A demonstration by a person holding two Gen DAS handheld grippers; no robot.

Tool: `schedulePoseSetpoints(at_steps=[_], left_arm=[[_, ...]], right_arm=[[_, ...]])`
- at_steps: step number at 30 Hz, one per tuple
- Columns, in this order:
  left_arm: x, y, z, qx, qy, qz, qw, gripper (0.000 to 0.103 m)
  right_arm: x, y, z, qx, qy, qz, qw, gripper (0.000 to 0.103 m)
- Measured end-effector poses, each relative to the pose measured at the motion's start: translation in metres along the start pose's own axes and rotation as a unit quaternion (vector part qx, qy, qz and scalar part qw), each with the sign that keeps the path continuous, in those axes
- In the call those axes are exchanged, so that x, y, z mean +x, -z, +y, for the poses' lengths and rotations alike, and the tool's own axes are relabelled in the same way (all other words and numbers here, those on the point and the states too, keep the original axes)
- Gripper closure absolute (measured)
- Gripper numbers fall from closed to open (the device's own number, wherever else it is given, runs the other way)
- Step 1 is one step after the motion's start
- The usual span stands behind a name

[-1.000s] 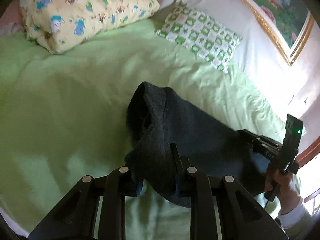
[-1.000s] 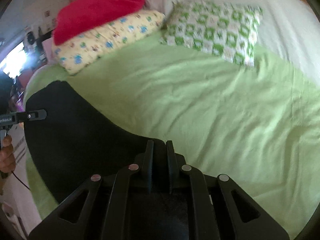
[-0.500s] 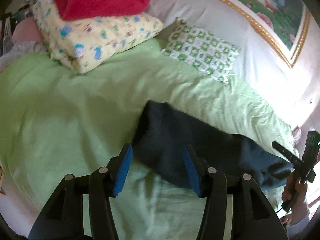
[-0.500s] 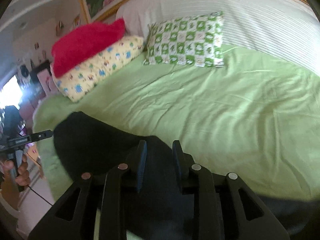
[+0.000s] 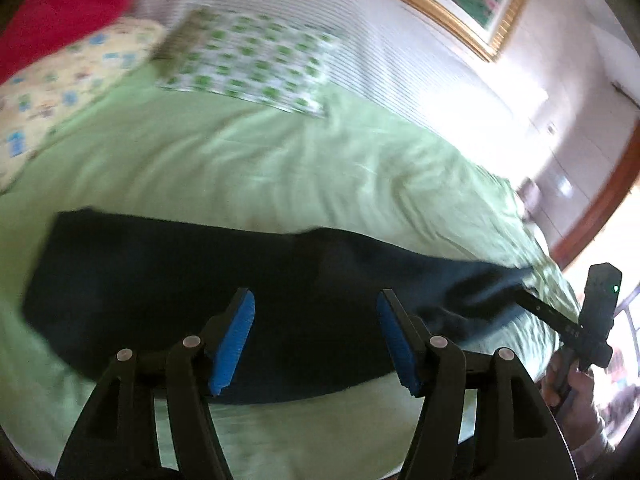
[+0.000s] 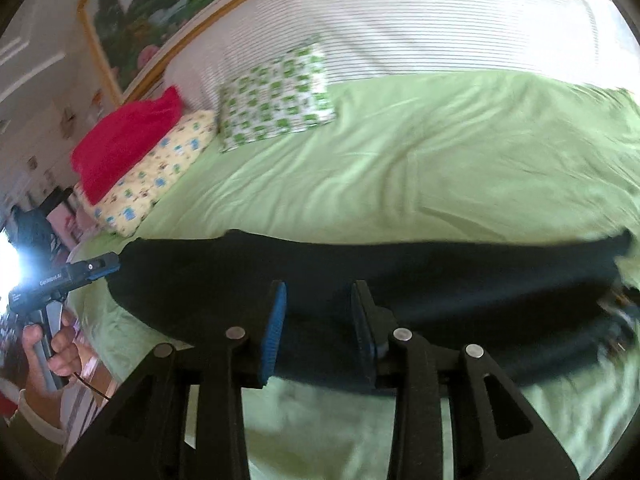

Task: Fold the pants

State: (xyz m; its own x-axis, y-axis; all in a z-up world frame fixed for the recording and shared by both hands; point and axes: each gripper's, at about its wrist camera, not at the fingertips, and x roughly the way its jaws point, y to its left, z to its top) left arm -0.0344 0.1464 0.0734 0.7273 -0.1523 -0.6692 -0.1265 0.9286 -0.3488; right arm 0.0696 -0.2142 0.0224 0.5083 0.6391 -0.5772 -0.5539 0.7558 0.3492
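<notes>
Both grippers empty: left gripper (image 5: 314,338) spread wide, right gripper (image 6: 318,324) narrower. Pants (image 5: 192,280) at 6 o'clock on bed (image 5: 280,168); single-layer pinch risks bunching.

A bed (image 6: 440,160) with a green sheet (image 5: 240,168) fills the room, and a white striped headboard (image 6: 440,28) stands behind it. On the wall above hangs a painting (image 6: 160,4) in a gold frame — strong light comes from a window (image 6: 10,264) at the far left of the right wrist view. Three pillows lie near the headboard — green-checked (image 6: 276,96), yellow (image 6: 160,176) and red (image 6: 124,140).
</notes>
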Motion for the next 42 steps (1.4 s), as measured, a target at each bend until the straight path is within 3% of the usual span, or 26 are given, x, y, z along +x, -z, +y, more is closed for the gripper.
schedulePoseSetpoints(at_steps=[7,11,19,24,37,42], left_arm=[[0.041,-0.005,-0.073,0.064,0.056,0.041,0.9955,0.038],[0.055,-0.013,-0.107,0.089,0.081,0.057,0.9910,0.033],[0.085,-0.030,-0.165,0.139,0.115,0.082,0.9802,0.031],[0.104,-0.033,-0.188,0.166,0.128,0.105,0.9721,0.030],[0.158,-0.042,-0.225,0.205,0.146,0.155,0.9554,0.030],[0.170,-0.042,-0.237,0.215,0.152,0.169,0.9498,0.029]], right_arm=[[-0.039,0.012,-0.052,0.069,0.058,-0.028,0.996,0.063],[-0.055,0.017,-0.078,0.106,0.085,-0.044,0.990,0.062],[-0.072,0.029,-0.112,0.166,0.102,-0.065,0.979,0.061],[-0.076,0.036,-0.120,0.187,0.106,-0.067,0.974,0.050],[-0.072,0.048,-0.146,0.248,0.110,-0.057,0.961,0.049],[-0.066,0.050,-0.157,0.278,0.094,-0.060,0.954,0.044]])
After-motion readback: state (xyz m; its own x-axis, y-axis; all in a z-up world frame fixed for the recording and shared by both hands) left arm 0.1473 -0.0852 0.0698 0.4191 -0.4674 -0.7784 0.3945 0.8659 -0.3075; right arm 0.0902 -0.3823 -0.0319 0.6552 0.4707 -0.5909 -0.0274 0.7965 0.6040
